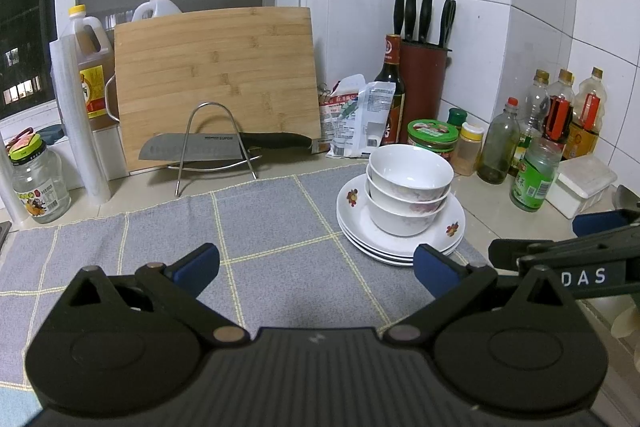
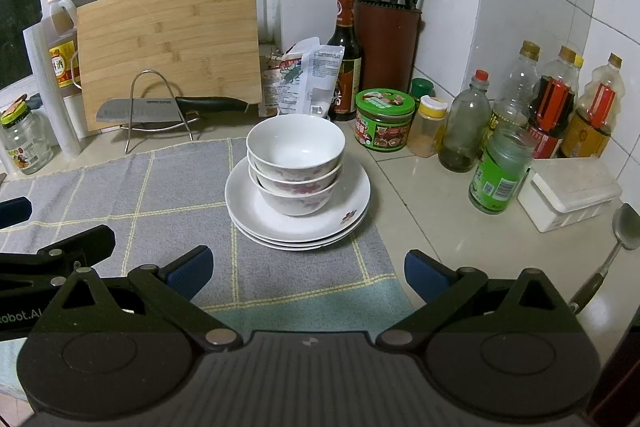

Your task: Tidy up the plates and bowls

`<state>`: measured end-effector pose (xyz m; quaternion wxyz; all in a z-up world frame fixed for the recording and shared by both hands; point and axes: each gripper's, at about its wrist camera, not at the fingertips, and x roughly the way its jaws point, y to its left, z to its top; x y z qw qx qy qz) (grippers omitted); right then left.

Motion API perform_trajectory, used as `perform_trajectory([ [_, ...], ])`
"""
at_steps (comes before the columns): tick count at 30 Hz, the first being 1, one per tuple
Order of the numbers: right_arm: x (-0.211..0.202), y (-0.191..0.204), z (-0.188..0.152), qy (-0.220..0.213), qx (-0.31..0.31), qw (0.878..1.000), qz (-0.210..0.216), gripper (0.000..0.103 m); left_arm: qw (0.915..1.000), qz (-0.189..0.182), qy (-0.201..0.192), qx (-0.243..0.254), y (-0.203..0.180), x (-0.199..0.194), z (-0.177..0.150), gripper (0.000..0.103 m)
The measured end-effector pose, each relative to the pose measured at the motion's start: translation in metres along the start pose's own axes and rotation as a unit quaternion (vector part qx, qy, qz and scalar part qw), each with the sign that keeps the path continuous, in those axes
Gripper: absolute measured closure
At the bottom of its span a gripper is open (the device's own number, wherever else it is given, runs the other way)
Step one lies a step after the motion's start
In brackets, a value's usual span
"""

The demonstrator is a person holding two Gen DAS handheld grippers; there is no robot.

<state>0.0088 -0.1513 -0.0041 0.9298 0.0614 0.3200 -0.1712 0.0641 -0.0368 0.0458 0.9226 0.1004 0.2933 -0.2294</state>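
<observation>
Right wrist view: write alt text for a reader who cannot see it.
Three nested white bowls sit on a stack of white plates at the right edge of a grey checked cloth on a kitchen counter. The open right gripper hovers empty just in front. Behind stand a bamboo cutting board, a knife on a wire rack, and sauce bottles.

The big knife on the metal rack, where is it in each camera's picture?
Left wrist view: the big knife is left of centre, lying across the metal rack in front of the wooden cutting board.
Right wrist view: the knife is at the left, further from the middle, on the same rack.
Shared landmark: the stack of bowls on plates sits to the knife's right in both views.
</observation>
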Motion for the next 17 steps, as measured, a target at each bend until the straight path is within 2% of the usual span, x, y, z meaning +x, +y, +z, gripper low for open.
perform_trajectory([
  [17,0.0,0.0011,0.0009,0.0,-0.002,1.0,-0.002,0.0,1.0,0.0,0.002,-0.002,0.0005,-0.0006,-0.0003,0.001],
])
